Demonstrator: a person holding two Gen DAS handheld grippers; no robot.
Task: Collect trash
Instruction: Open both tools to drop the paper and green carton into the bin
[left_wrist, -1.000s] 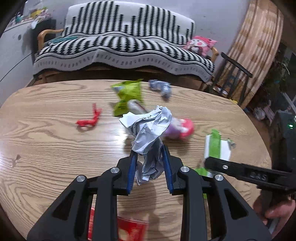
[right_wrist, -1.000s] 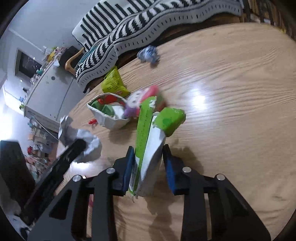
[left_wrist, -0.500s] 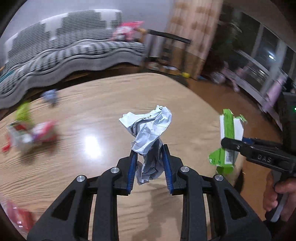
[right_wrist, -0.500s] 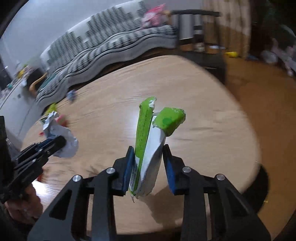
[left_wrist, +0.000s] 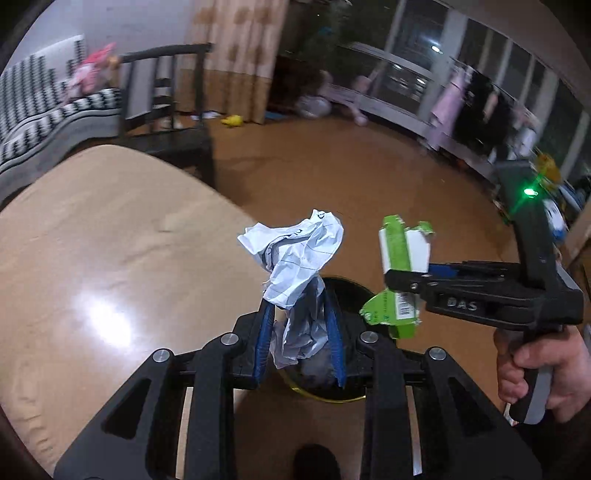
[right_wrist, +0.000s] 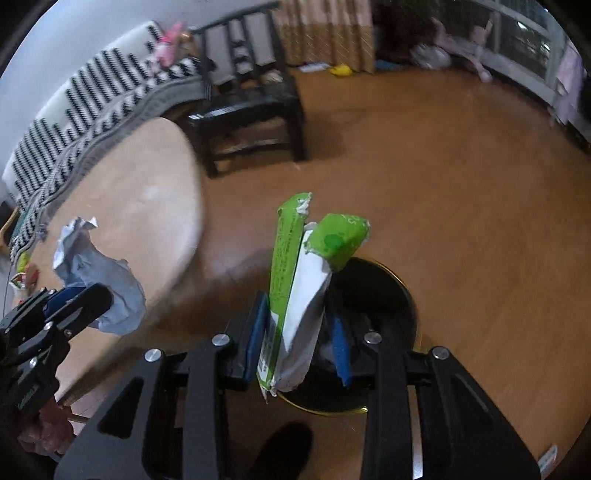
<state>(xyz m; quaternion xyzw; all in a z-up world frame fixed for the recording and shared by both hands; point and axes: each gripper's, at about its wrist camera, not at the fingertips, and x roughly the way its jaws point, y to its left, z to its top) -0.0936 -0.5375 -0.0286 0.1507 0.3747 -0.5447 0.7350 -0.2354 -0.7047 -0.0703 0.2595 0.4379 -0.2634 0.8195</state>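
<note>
My left gripper (left_wrist: 300, 334) is shut on a crumpled white paper ball (left_wrist: 295, 258), which sticks up between the blue pads. My right gripper (right_wrist: 297, 349) is shut on a green and white carton wrapper (right_wrist: 299, 291), held upright. Both hang over a round black bin with a gold rim (right_wrist: 384, 295) on the floor, beside the table's edge. The bin (left_wrist: 351, 295) is partly hidden behind the fingers in the left wrist view. That view also catches the right gripper (left_wrist: 402, 284) with the wrapper (left_wrist: 402, 254) at the right. The paper ball (right_wrist: 99, 269) hangs at the left of the right wrist view.
The oval wooden table (left_wrist: 92, 240) lies to the left. A dark chair (right_wrist: 251, 107) stands beyond it, with a striped sofa (right_wrist: 92, 99) behind. Bare wooden floor (right_wrist: 461, 184) spreads to the right, toward windows and hanging clothes. A person's hand (left_wrist: 539, 362) grips the right tool's handle.
Both grippers have swung right off the table with their trash still held, from above the littered tabletop to above the bin on the floor.
</note>
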